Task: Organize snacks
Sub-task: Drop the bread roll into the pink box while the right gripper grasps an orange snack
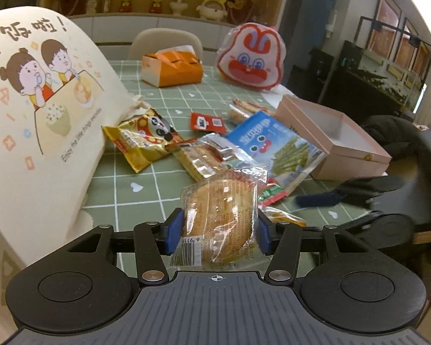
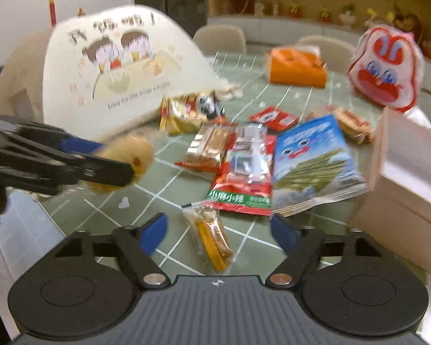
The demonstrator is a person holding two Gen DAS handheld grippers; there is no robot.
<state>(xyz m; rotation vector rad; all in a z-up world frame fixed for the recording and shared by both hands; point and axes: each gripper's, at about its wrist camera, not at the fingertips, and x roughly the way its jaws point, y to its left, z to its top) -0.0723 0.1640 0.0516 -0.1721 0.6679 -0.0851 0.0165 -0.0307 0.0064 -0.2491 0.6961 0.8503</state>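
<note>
Wrapped round bun (image 1: 219, 218) clamped between the blue pads of my left gripper (image 1: 219, 231), lifted clear of the green checked tablecloth (image 1: 146, 201), with the loose crinkly wrapper bulging past both pads. My right gripper (image 2: 218, 234) hangs with its jaws apart and nothing in them, over a small clear-wrapped snack with a yellow strip (image 2: 212, 238) lying on the cloth. Risk, as I judge it: the grip is mostly on film and soft bread, so the packet could slide out in a quick swing, or get crushed if I squeeze harder. The cartoon tote bag (image 1: 43, 109) stands close on my left; if that is the destination, its floppy cloth side could fold in and block the drop. I cannot see its mouth. Further out on the cloth: gold panda packet (image 1: 142, 141), blue snack bag (image 1: 268, 143), small red packet (image 1: 208, 122), a jumble of clear wrapped bars (image 1: 204, 155). Open pink box (image 1: 339, 141) at the right edge, orange box (image 1: 172, 67) and rabbit-face bag (image 1: 251, 56) at the far side.
</note>
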